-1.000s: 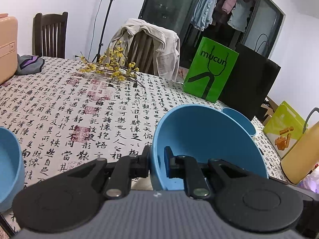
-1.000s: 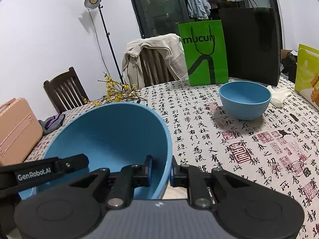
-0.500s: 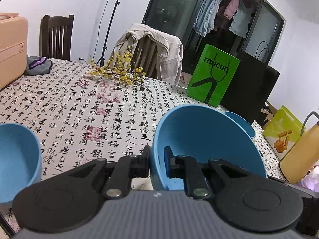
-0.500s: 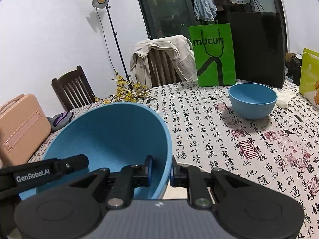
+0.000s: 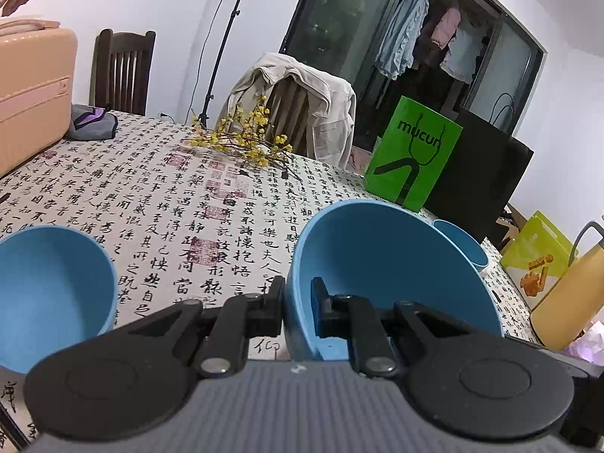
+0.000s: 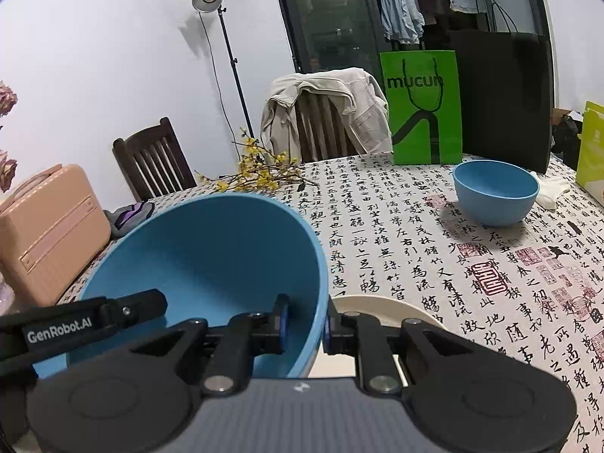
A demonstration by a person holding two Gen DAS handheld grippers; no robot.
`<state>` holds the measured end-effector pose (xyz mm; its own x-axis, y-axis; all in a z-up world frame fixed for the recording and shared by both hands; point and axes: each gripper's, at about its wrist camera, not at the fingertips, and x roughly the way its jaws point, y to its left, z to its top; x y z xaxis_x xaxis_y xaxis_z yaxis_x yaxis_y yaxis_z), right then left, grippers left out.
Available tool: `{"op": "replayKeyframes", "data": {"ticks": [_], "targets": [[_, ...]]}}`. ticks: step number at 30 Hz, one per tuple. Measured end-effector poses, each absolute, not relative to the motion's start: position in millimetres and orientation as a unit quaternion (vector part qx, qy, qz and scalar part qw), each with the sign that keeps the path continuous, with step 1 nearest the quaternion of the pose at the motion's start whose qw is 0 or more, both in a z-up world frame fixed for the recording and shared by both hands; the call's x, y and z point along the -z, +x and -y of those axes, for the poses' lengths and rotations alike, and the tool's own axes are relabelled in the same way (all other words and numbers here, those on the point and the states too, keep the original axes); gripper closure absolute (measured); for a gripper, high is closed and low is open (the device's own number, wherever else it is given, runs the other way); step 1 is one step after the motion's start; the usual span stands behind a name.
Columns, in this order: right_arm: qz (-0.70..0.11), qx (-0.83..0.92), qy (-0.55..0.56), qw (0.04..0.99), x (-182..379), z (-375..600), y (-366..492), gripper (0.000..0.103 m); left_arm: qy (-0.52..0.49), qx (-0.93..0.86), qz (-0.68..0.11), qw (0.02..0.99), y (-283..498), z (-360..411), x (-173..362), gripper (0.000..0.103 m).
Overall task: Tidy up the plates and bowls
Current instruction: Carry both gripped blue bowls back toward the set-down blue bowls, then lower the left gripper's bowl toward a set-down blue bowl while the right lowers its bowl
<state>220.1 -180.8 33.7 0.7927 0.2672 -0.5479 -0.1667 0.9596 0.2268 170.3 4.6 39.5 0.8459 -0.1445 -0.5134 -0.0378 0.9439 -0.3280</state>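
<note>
Both grippers hold one large blue bowl (image 5: 396, 264) above the table, tilted toward the cameras. My left gripper (image 5: 298, 302) is shut on its left rim. My right gripper (image 6: 305, 321) is shut on the right rim of the same bowl (image 6: 211, 256). A black arm of the left tool (image 6: 94, 321) shows at that bowl's left side. A second blue bowl (image 5: 56, 294) sits at the near left. A third blue bowl (image 6: 494, 192) stands far right by the bags. A white plate (image 6: 377, 305) lies under my right fingers, mostly hidden.
The tablecloth (image 5: 170, 219) is printed with calligraphy. A yellow flower sprig (image 5: 245, 143) lies at the back, with a pink case (image 6: 49, 226) far left. A green bag (image 6: 426, 109), a black bag (image 6: 506, 94) and a yellow jug (image 5: 573, 287) are to the right.
Both grippers carried the held bowl leftward over the table. The near-left bowl came further into the left view, and the white plate appeared under the right fingers.
</note>
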Motion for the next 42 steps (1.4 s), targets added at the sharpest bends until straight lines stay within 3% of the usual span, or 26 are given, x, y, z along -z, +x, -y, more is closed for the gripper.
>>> {"op": "replayKeyframes", "data": {"ticks": [42], "targets": [[-0.293,-0.183,0.077,0.935,-48.6,110.6,206.5,0.086,-0.191,-0.009,-0.243,0.951,128.5,-75.0,-50.3,0.088]]}}
